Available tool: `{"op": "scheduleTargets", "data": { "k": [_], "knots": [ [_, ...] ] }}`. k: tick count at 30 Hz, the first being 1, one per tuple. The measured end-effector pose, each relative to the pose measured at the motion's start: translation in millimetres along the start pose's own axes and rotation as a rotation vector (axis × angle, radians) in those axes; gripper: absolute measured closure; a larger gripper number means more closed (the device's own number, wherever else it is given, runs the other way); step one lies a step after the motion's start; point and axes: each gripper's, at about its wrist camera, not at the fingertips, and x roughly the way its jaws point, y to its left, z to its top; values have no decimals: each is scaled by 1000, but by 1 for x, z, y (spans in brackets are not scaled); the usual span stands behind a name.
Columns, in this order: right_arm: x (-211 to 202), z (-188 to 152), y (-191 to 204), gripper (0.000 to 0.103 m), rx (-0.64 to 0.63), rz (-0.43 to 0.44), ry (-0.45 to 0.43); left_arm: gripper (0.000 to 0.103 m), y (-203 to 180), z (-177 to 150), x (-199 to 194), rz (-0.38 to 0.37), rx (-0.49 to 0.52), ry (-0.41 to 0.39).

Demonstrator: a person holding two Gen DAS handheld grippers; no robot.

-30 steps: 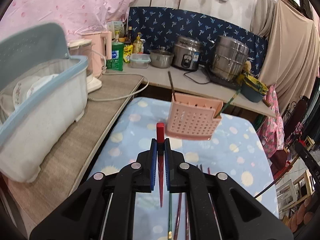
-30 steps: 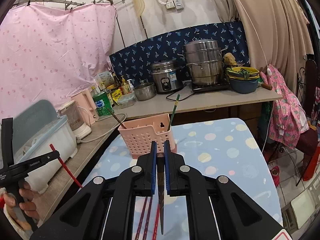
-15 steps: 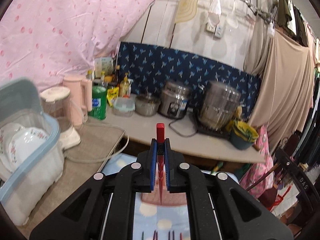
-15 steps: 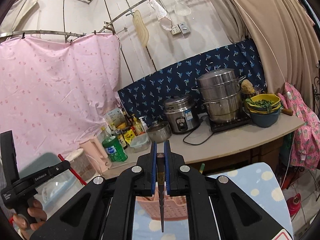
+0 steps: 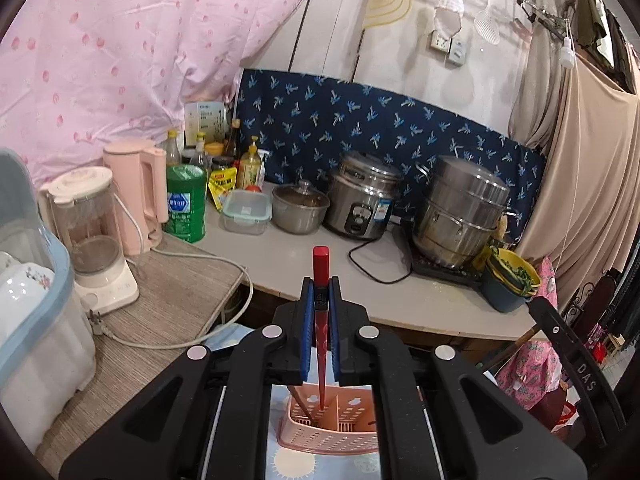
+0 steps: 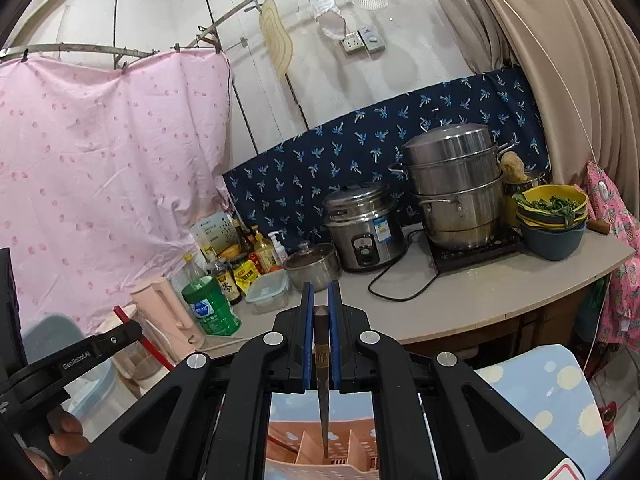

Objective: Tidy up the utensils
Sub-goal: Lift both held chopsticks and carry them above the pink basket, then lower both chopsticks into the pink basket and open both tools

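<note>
Your utensil basket (image 5: 328, 428) sits on the desk (image 6: 536, 392) below both chopsticks; behind it, the counter (image 5: 304, 256) carries the rice cooker (image 5: 362, 200), with the steamer pot (image 5: 460, 208) to its right.

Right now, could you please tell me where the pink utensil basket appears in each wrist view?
Left wrist view: the pink utensil basket sits at bottom centre, under the red chopstick.
Right wrist view: it lies at the bottom edge, below the brown chopstick.
Shared landmark: the rice cooker on the counter.

red chopstick (image 5: 321, 280), pink basket (image 5: 332, 432), brown chopstick (image 6: 321, 356)
</note>
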Motion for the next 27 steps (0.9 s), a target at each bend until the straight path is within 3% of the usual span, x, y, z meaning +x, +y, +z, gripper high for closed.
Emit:
{"op": "scheduleTargets", "data": {
  "k": [12,20,23,27],
  "knots": [
    [29,-54,-16,96,-27,-32,128,95,16,-36,31,10,-2,80],
    [2,-49,-18,80,-43,-50,99,59,20,-46,14,41,10,66],
    [-13,-46,-19,78,-37,-45,90,50,20,-48,3,51,20,58],
    [-35,-48,-19,76,-30,-34,88,49,19,-55,-15,61,44,56]
  ]
}}
